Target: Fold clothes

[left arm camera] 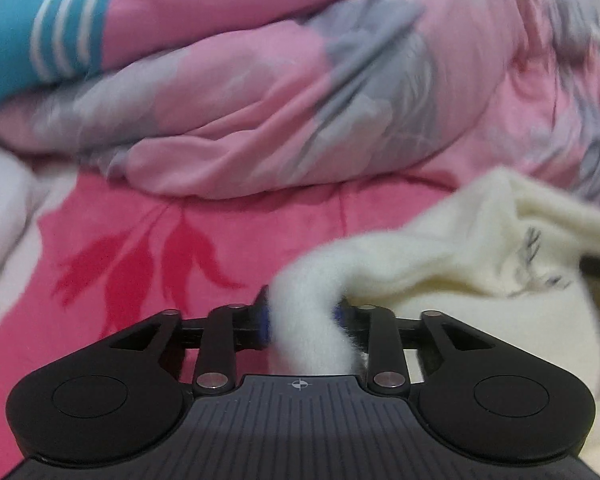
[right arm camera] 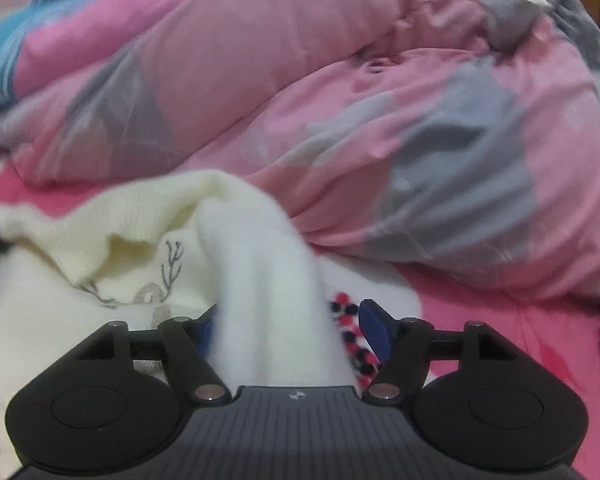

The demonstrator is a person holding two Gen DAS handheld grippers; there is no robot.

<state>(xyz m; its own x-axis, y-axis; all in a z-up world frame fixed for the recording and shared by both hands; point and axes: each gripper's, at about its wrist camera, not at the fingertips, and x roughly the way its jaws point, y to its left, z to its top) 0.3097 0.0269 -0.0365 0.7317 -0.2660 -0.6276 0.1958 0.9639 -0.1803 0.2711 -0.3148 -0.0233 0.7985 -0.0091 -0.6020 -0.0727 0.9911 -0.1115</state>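
A cream knitted sweater [left arm camera: 460,248] lies bunched on a pink flowered bedsheet [left arm camera: 180,240]. In the left wrist view a fuzzy fold of it rises between the blue pads of my left gripper [left arm camera: 302,316], and both pads press on it. In the right wrist view another fold of the sweater [right arm camera: 140,220] stands between the jaws of my right gripper [right arm camera: 288,328]. The right blue pad [right arm camera: 374,328] stands clear of the cloth, with a red, black and white dotted trim [right arm camera: 352,336] showing in the gap. Grey antler embroidery [right arm camera: 172,264] marks the sweater.
A thick pink and grey quilt [left arm camera: 260,100] is heaped just beyond the sweater and fills the back of both views [right arm camera: 380,120]. A teal striped cloth [left arm camera: 40,20] lies at the far left. Bare pink sheet [right arm camera: 520,340] shows at the right.
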